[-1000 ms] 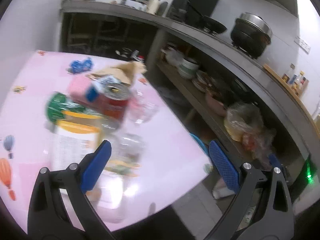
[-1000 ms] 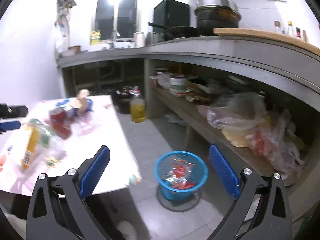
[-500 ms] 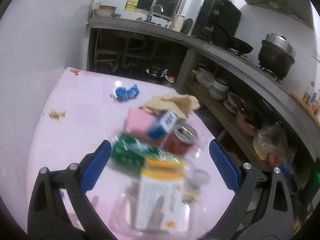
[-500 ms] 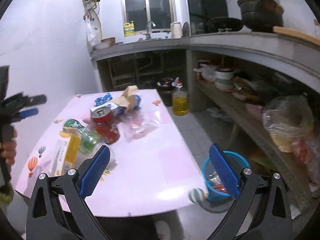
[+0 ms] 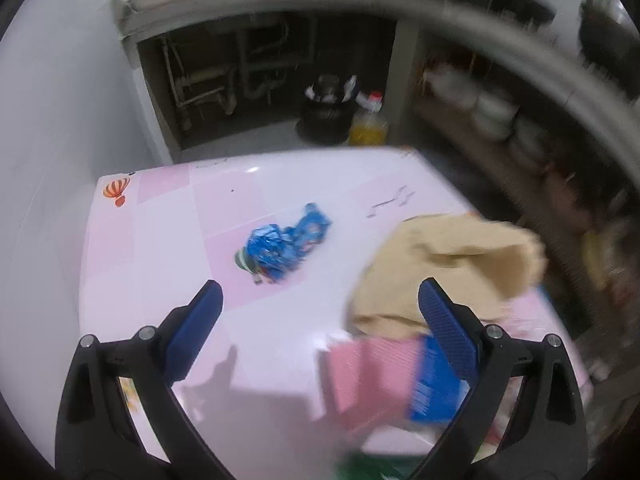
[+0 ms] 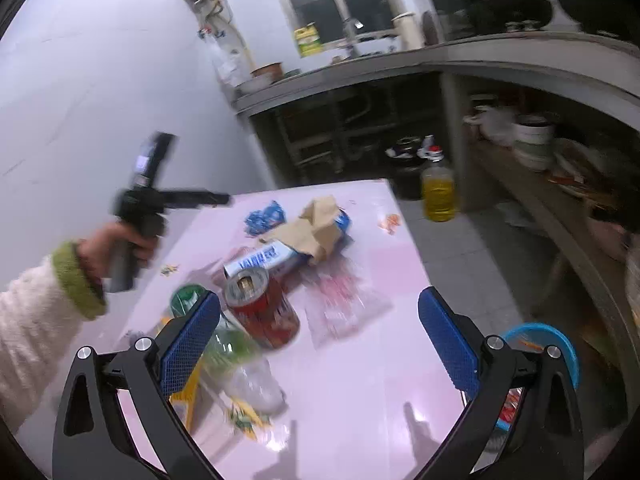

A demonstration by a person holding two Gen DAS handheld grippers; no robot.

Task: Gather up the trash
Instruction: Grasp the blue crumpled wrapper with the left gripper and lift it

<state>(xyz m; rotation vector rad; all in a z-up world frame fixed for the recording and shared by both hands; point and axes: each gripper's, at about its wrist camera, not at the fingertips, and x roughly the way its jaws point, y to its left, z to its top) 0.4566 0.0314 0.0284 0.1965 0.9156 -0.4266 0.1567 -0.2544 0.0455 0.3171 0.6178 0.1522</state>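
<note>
Trash lies on a pink table: a crumpled blue wrapper, also in the right wrist view, a brown paper bag, a pink and blue box, a red can, a clear plastic bag and a clear bottle. My left gripper is open and empty above the table, facing the blue wrapper; it shows in the right wrist view. My right gripper is open and empty over the can and bottle.
A blue trash basket stands on the floor right of the table. A yellow oil bottle and a dark pot stand on the floor beyond the table. Counter shelves with bowls run along the right. A white wall is at left.
Both grippers have swung left and moved in over the table. The left view now faces the table's far end and the blue wrapper. Both stay open.
</note>
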